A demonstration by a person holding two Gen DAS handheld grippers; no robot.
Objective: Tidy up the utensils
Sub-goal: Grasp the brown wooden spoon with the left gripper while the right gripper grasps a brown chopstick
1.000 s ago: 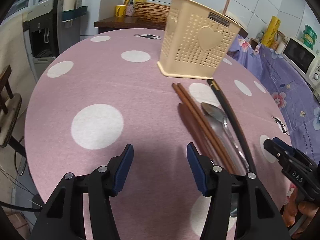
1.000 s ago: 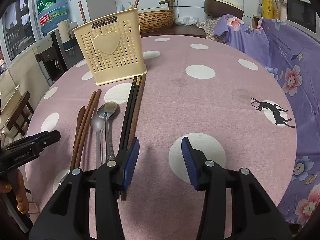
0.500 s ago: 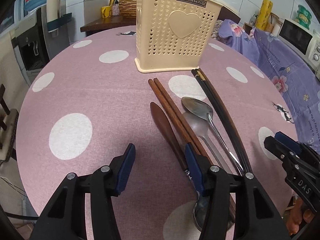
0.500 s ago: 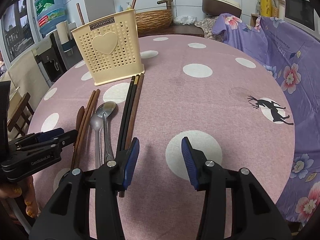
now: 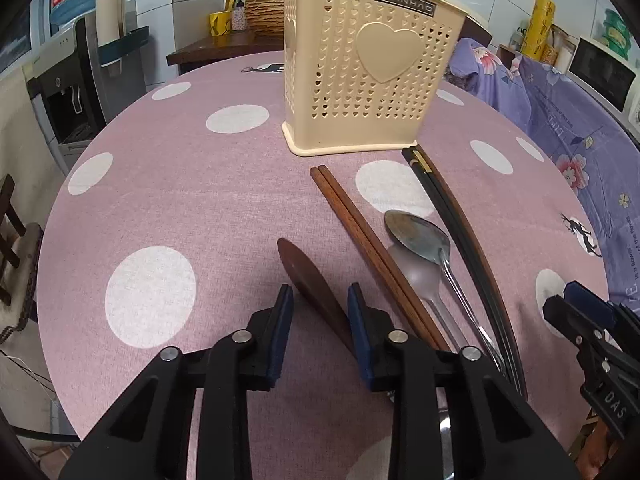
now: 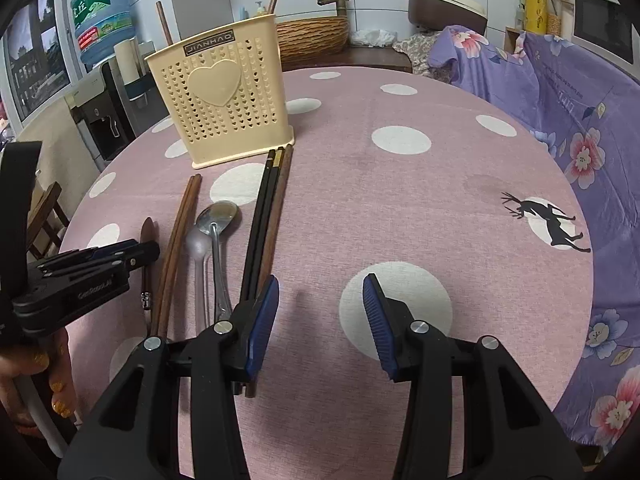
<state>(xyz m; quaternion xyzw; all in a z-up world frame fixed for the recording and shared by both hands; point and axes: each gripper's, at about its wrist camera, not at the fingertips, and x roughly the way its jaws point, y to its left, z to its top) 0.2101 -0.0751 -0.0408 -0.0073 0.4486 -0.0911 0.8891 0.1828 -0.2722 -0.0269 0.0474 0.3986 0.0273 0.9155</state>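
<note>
A cream perforated utensil holder (image 5: pixel 360 80) stands on the pink dotted table (image 5: pixel 180 200); it also shows in the right wrist view (image 6: pixel 224 108). In front of it lie a dark wooden spoon (image 5: pixel 308 280), brown chopsticks (image 5: pixel 360 232), a metal spoon (image 5: pixel 420 236), a translucent spoon (image 5: pixel 416 272) and black and brown chopsticks (image 5: pixel 452 216). My left gripper (image 5: pixel 320 320) is open, its jaws either side of the wooden spoon's handle. My right gripper (image 6: pixel 320 312) is open and empty, just right of the black chopsticks (image 6: pixel 260 220).
A purple floral cloth (image 6: pixel 560 92) covers furniture on the right. A water dispenser (image 5: pixel 80 92) stands left of the table. A woven basket (image 6: pixel 316 34) sits on a counter behind. A wooden chair (image 5: pixel 12 232) is at the far left.
My left gripper has swung right and forward over the wooden spoon and its jaws have narrowed around it. My right gripper has barely moved.
</note>
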